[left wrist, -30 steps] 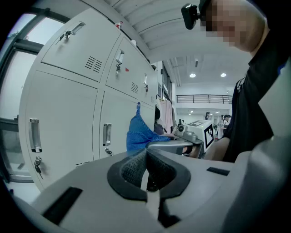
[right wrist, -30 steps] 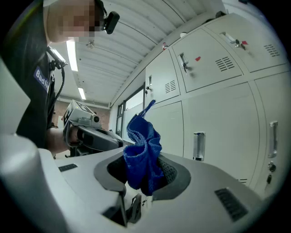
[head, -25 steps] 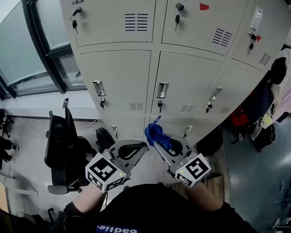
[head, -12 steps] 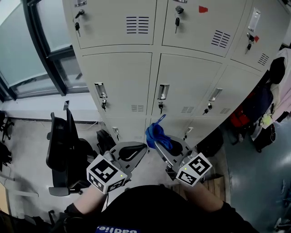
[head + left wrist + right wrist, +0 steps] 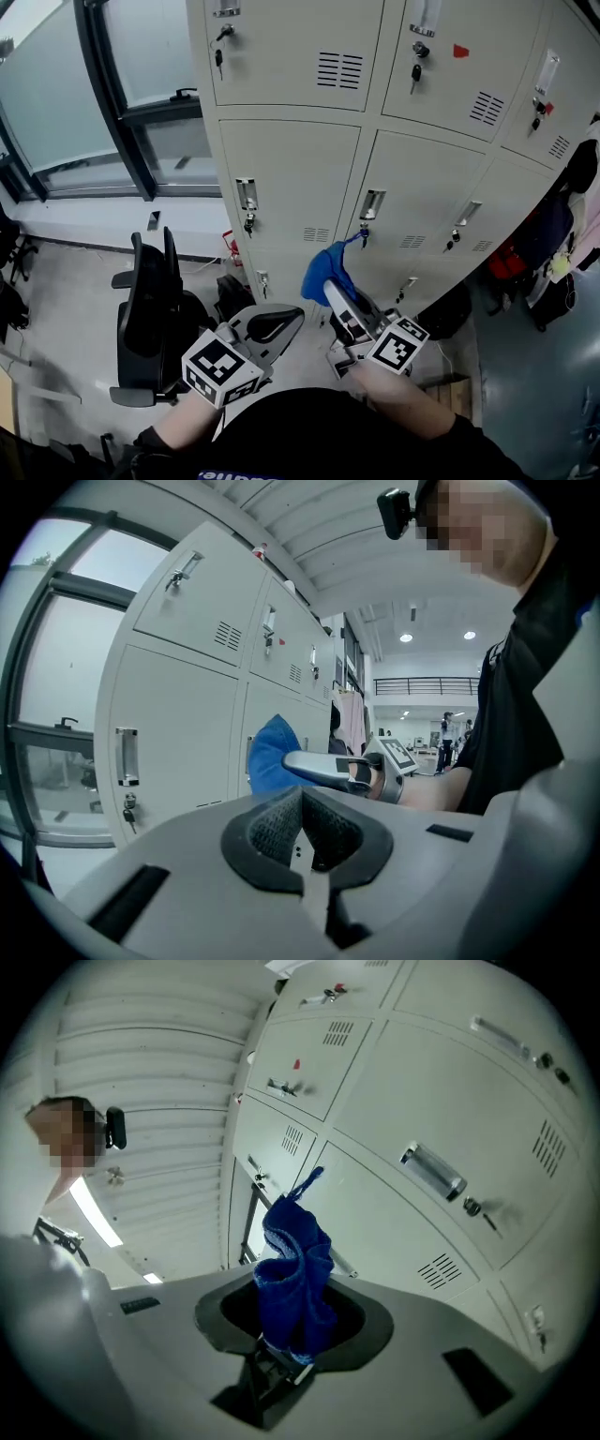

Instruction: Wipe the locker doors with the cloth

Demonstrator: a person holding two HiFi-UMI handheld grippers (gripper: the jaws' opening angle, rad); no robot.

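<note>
A bank of beige locker doors [image 5: 291, 183] fills the upper half of the head view, each with a handle, key and vent slots. My right gripper [image 5: 330, 286] is shut on a bunched blue cloth [image 5: 323, 267], held a little in front of the middle-row doors. In the right gripper view the cloth [image 5: 295, 1283] sticks up from between the jaws, with a locker door [image 5: 441, 1204] close ahead. My left gripper [image 5: 292, 317] hangs lower left, jaws closed with nothing between them; its own view shows the jaws [image 5: 302, 813] meeting and the cloth [image 5: 272, 754] beyond.
A black office chair [image 5: 150, 314] stands on the floor left of the lockers, below a large window [image 5: 122, 89]. Dark bags and hanging clothes [image 5: 553, 234] crowd the right side. A red sticker [image 5: 460, 51] marks an upper door.
My right gripper has lifted the cloth up and closer to the middle-row doors. The head view has shifted, so the lockers sit further right. The left gripper has stayed low.
</note>
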